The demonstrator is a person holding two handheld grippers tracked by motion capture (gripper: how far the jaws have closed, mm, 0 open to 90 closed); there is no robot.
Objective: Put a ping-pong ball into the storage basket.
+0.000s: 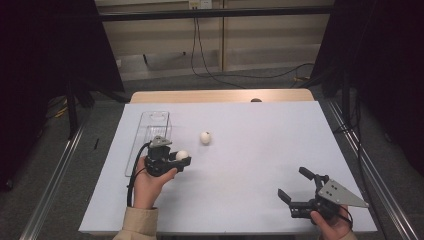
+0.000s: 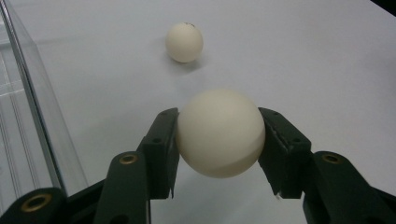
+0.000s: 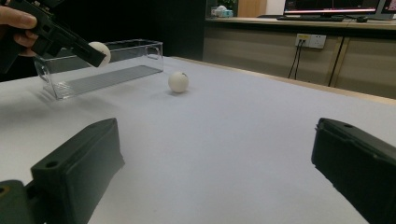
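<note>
While the left tongs (image 2: 219, 135) grip one white ball (image 2: 220, 133), the clear box (image 1: 150, 135) beside them holds nothing.
Second ball (image 1: 205, 137) lies ahead on the surface (image 1: 260, 150); right tongs (image 1: 296, 185) gape wide, holding nothing.

1. White sheet-covered tabletop (image 1: 260, 145), with a strip of pale wooden table edge (image 1: 220, 95) exposed at the far side.
2. Grey carpeted floor (image 1: 165, 82) beyond and beside the table.
3. Beige panelled wall (image 1: 165, 35) at the back, with a white wall socket (image 1: 200, 4) and black trailing cables (image 1: 200, 55) running down to the floor.
4. Black curtains (image 1: 45, 45) hanging at both sides.
5. Metal floor rails (image 1: 55, 175) along the left and right.
6. Wooden counter (image 3: 299, 23) carrying dark monitors (image 3: 331, 5), seen in the right gripper view.
7. Even indoor lighting, soft shadows.
</note>
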